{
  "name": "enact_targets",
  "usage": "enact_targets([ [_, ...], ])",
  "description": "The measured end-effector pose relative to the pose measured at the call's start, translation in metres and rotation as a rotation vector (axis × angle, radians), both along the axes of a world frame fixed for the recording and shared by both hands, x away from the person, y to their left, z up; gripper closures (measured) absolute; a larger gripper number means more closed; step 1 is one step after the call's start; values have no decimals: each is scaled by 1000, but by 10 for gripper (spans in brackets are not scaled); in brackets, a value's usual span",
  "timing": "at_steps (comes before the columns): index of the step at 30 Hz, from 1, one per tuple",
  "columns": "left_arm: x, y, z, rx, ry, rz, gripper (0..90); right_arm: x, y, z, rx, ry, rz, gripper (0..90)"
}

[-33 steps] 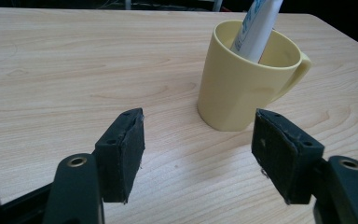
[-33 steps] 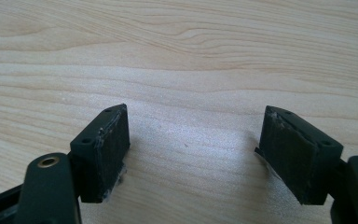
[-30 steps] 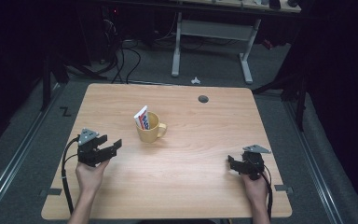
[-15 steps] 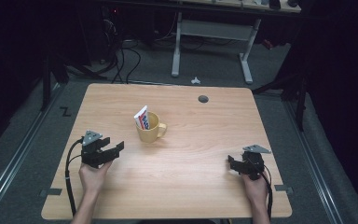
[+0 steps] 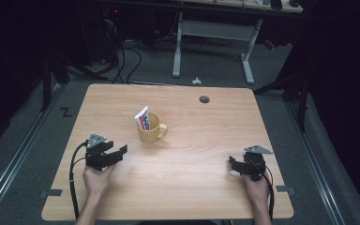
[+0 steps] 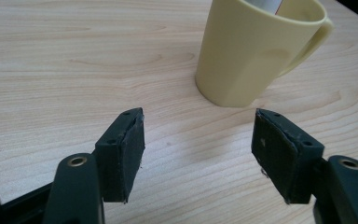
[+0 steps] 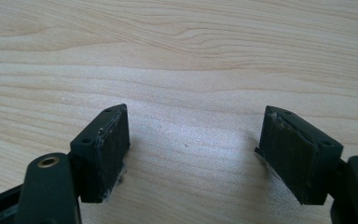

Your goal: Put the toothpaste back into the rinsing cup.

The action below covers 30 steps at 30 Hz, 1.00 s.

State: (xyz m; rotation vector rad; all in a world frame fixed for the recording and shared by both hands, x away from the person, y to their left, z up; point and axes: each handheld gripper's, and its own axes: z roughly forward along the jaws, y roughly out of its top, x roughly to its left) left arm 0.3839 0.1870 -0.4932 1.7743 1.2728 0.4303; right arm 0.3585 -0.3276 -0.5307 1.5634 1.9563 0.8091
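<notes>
High view puts yellow mug [image 5: 152, 129], left of centre on the bench [image 5: 206, 140] and probably holding a tube, up-right of the spread left hand-held gripper [image 5: 117, 153], far nearer than the spread right hand-held gripper [image 5: 233, 166].

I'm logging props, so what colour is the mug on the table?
Pale yellow; the mug shows best in the left gripper view.

Yellow mug [image 5: 151, 129], black hand-held grippers, light woodgrain table [image 5: 201, 187].

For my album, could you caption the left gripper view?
Open fingers face a yellow mug on a wooden table.
</notes>
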Motion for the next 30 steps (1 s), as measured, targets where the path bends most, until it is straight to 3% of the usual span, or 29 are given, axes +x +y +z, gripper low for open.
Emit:
enact_targets([
  [11,0,-4,-13,2,23,5,350,0,0,0,0,0,0,244],
  [19,0,-10,-18,75,15,12,349,0,0,0,1,1,-1,244],
  [30,4,-17,-25,116,22,11,348,0,0,0,0,0,0,244],
])
